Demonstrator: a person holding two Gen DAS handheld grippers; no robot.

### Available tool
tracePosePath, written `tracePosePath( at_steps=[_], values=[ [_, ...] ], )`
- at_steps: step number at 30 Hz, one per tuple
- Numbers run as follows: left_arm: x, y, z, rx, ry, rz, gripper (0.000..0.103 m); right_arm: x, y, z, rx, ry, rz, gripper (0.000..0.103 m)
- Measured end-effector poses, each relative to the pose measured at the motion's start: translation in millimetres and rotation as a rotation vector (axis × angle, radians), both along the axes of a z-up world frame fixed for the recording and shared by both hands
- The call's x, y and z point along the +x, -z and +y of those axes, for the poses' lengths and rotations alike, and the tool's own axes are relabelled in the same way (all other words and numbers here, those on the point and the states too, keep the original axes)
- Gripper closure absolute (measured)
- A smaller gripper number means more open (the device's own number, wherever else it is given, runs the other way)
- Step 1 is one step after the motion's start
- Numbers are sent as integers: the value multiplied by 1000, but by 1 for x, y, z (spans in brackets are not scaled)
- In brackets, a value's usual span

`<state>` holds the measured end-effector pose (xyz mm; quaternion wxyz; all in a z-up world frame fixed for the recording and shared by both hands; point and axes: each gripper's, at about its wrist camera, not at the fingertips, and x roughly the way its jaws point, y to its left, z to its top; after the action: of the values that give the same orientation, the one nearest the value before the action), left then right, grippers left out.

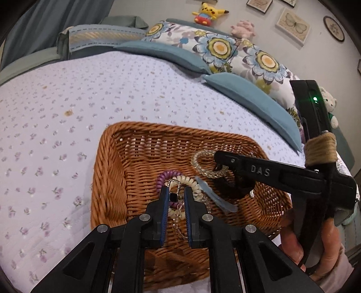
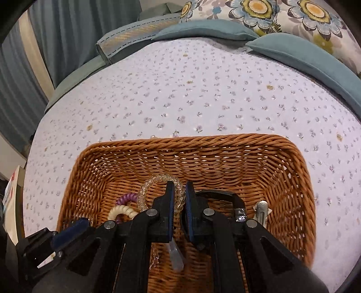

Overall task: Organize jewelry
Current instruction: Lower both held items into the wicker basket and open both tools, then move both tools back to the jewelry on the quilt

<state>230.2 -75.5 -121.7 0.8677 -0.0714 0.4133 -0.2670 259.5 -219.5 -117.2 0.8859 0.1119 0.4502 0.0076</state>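
Bed (image 1: pixel 56 108) with lilac floral quilt carries wicker basket (image 1: pixel 108 171). Inside basket: purple coil tie (image 1: pixel 161 178), cream coil tie (image 1: pixel 191 182), blue feather (image 1: pixel 214 193). Left gripper (image 1: pixel 176 197), jaws pinching rhinestone pendant (image 1: pixel 173 191) with black stone. Right gripper (image 2: pixel 179 200), jaws pinching clear coil bracelet (image 2: pixel 158 182) above basket floor. Silver clip (image 2: pixel 261 211) lies at basket's right side.

Lying across the bed (image 1: pixel 94 94), a lilac floral quilt; leaning at its head, teal cushions (image 1: pixel 162 54) and flowered pillows (image 1: pixel 225 47). Hanging on the pale wall (image 1: pixel 259 15), framed butterfly prints (image 1: pixel 292 24). Sitting above, plush toys (image 1: pixel 208 12). Hanging left, blue-grey curtains (image 2: pixel 67 40).
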Motion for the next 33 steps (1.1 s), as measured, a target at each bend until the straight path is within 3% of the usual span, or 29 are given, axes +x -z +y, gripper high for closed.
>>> tracePosePath(
  at_steps=[6,10,11,15,25,33],
  values=[
    [0,8,-3,27,4,12,90,2,3,0,-7,-7,5,91],
    [-3,3,1,-2,12,22,89,-4,0,-7,31,-8,14,88],
    [-6,-1,3,-2,14,15,87,-8,-3,-9,37,-7,10,87],
    [-22,-20,13,-26,10,-19,61,-29,-15,-14,66,-10,-17,74],
    [-90,-60,40,-51,12,-87,61,-106,-51,-19,67,-49,-90,73],
    [-148,-57,51,-32,26,-81,61,-175,-51,-19,49,-94,-86,73]
  ],
)
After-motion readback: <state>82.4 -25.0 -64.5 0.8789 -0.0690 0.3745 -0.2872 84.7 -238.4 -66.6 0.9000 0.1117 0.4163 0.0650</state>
